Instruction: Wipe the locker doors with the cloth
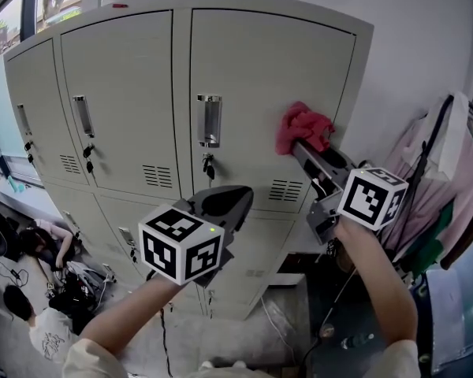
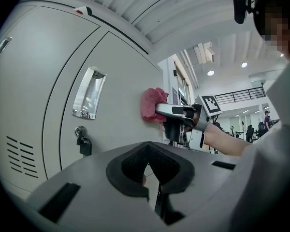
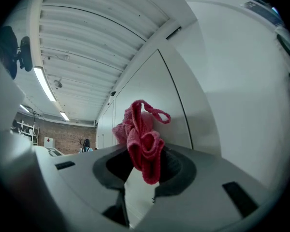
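Against the locker door (image 1: 260, 77), the right gripper (image 1: 298, 146) pinches the cloth (image 1: 303, 124); left gripper (image 1: 238, 196) closed.

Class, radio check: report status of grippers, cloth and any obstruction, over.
Right gripper shut on red cloth, pressed to upper right locker door. Left gripper shut, empty, held off the lockers. Door handle left of cloth, not touching.

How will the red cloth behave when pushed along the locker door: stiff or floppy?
Probably floppy: the red cloth bunches in folds, one loop sticking out loose beyond the right tool. It looks soft and fuzzy, so it should squash against the locker door, not scratch.
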Tool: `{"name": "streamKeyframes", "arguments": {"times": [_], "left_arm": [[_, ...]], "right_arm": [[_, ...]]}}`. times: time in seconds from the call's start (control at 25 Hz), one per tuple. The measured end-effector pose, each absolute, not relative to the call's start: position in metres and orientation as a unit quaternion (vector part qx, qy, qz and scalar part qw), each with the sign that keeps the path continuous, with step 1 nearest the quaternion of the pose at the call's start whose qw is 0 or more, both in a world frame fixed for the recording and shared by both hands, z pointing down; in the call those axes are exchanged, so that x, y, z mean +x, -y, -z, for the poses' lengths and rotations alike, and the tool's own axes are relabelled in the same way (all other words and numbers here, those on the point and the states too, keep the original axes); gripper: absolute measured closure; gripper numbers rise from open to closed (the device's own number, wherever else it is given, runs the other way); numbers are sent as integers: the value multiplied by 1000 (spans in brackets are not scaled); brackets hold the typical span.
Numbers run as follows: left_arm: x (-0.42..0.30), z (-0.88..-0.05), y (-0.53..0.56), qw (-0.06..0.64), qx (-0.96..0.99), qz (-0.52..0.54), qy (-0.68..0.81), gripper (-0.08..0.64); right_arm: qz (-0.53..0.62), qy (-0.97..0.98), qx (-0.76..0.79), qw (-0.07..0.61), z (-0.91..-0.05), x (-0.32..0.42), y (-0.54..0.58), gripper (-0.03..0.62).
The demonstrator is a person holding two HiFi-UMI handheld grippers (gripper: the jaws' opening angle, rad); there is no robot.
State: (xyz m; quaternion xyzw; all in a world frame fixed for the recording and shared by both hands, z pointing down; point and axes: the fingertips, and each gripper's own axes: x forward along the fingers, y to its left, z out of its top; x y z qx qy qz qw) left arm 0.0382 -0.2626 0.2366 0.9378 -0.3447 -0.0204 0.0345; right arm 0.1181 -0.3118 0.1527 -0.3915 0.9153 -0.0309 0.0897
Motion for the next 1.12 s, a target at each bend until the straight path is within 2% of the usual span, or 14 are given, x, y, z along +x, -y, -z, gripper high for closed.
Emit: {"name": "streamKeyframes", "arguments": {"times": [0.8,1.12], "left_arm": [[42,-242,264,39,938,17,344,555],[38,-244,259,41,935,14,351,555]], "right_arm": [[18,-889,-446,99,-164,184,304,477],[9,-901,-418,114,-160,165,280,485]]}}
